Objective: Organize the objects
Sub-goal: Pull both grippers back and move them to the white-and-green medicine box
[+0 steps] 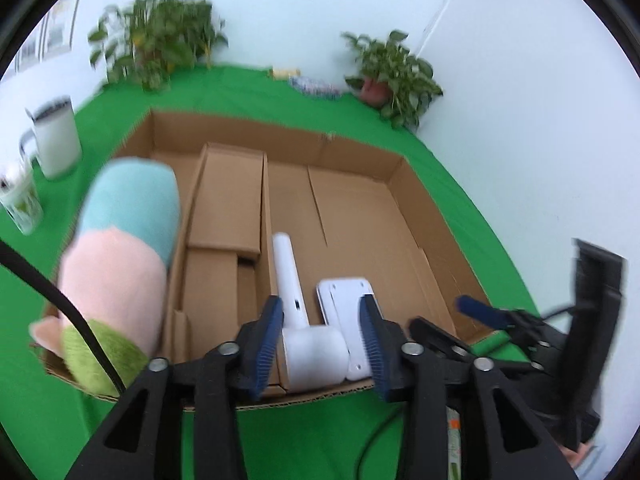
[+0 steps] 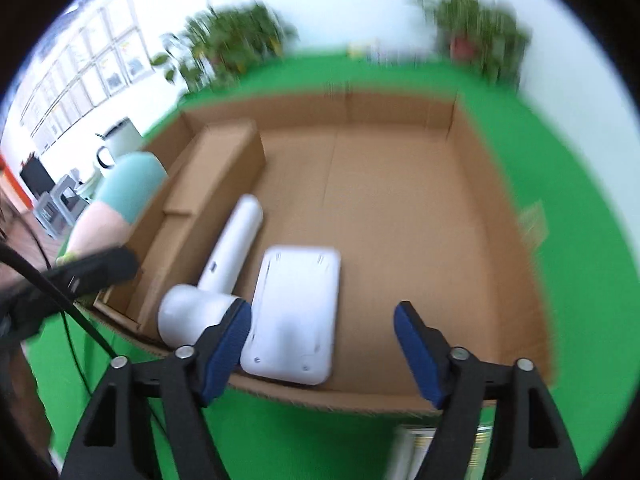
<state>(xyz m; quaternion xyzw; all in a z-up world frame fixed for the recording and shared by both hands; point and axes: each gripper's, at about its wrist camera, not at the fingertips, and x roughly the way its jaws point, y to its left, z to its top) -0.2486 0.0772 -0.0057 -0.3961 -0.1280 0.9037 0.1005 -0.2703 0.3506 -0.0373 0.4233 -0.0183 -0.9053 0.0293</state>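
One shallow cardboard tray [image 1: 424,216] sits on your green cloth [image 1: 320,440], and it holds two white items side by side near its front wall: a handheld device with a long handle [image 1: 289,276] pointing toward twelve o'clock, and a flat white plate-like part [image 2: 296,312] just beside it at three o'clock. A long brown inner box [image 1: 228,196] lies along the tray's left side. Your plush toy [image 1: 124,248], blue, pink and green, leans at the tray's nine o'clock edge. Your left gripper [image 1: 322,344] stands apart around nothing, hovering over the device; your right gripper [image 2: 322,354] spreads wide, empty. At ten o'clock, outside the tray, stands a white mug [image 1: 56,140].
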